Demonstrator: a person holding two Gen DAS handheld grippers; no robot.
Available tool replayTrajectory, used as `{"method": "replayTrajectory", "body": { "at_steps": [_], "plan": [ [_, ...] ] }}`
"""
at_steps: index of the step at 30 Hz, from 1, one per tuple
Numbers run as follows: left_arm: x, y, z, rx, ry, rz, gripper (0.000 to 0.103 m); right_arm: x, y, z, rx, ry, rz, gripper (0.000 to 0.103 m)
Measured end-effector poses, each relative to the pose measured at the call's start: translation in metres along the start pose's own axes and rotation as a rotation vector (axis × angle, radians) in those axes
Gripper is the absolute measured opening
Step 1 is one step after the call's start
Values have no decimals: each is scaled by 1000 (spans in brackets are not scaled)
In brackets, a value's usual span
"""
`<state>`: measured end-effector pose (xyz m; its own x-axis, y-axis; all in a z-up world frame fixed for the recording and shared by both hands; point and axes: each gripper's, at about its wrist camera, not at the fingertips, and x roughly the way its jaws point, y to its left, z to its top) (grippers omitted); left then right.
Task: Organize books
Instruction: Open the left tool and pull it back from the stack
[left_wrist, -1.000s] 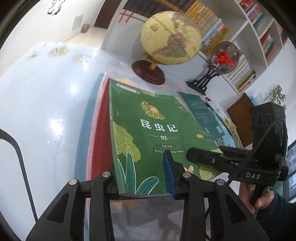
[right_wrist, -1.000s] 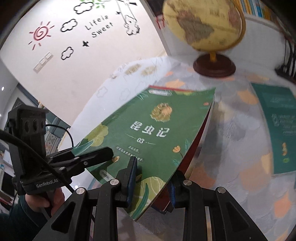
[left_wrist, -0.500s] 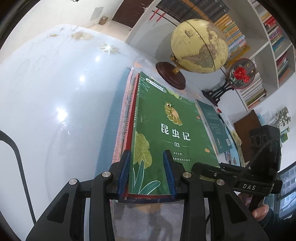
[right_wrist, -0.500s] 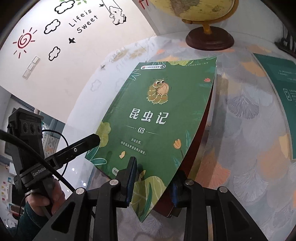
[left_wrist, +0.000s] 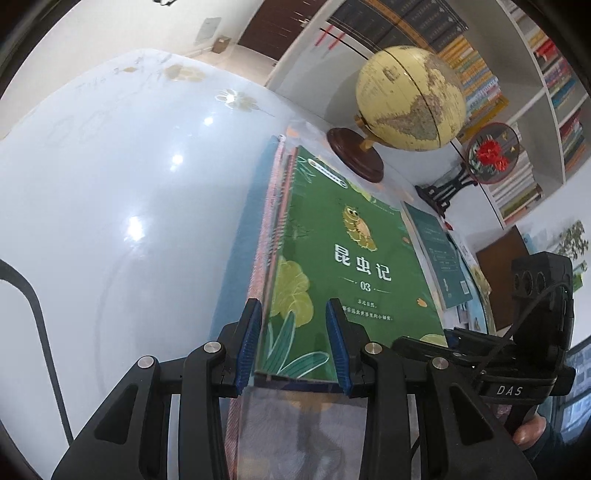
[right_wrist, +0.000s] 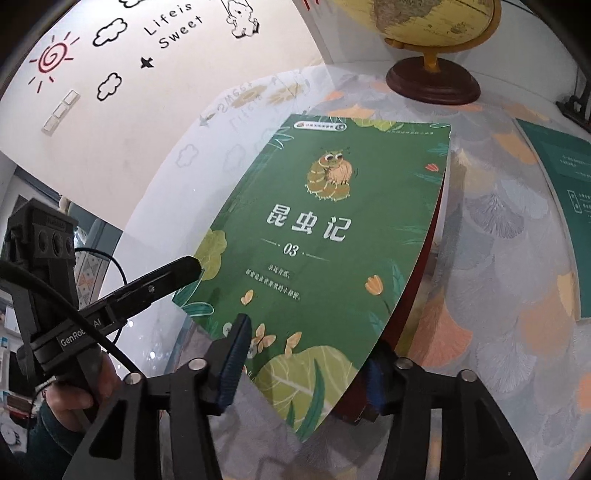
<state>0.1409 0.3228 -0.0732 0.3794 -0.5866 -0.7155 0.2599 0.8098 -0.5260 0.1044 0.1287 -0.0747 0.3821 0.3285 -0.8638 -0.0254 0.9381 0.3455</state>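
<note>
A stack of books topped by a green book (left_wrist: 354, 266) (right_wrist: 325, 236) lies on the table. My left gripper (left_wrist: 291, 306) is shut on the stack's near left corner, its blue pads pressing the stack from both sides. In the right wrist view the left gripper (right_wrist: 184, 273) reaches the book's left edge. My right gripper (right_wrist: 306, 343) straddles the stack's near right corner. Its jaws are opening, and the pads stand off the cover with the corner still between them. In the left wrist view the right gripper (left_wrist: 417, 341) sits at the book's lower right.
A yellow globe (left_wrist: 410, 99) on a round wooden base (right_wrist: 432, 81) stands behind the stack. A teal book (left_wrist: 439, 251) (right_wrist: 561, 192) lies to the right on the patterned cloth (right_wrist: 498, 295). Further back stand a round red-flower ornament (left_wrist: 491, 155) and full bookshelves (left_wrist: 554, 92).
The stack has come down and now lies flatter on the table. The left gripper rolled while keeping its grip. The right gripper's jaws spread apart from the book's corner.
</note>
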Motion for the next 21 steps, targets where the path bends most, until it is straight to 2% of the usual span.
{"method": "replayTrajectory", "body": {
  "at_steps": [5,6,8,11,16,21],
  "plan": [
    [-20,1,-7,19,-31,58,32,-10,-11,-9,19,46,-30,55],
    [-26,-1,-9,27,-42,68,32,-14,-17,-16,37,52,-47,57],
    [-35,-7,-14,53,-54,69,32,-20,-32,-33,84,68,-81,60],
    [-40,-22,-21,66,-34,40,33,-36,-56,-67,160,84,-83,60],
    [-27,-75,-34,142,15,-10,34,-81,-102,-119,280,46,-132,60],
    [4,-148,-49,242,83,-58,34,-120,-161,-141,419,-30,-130,61]
  ]
}}
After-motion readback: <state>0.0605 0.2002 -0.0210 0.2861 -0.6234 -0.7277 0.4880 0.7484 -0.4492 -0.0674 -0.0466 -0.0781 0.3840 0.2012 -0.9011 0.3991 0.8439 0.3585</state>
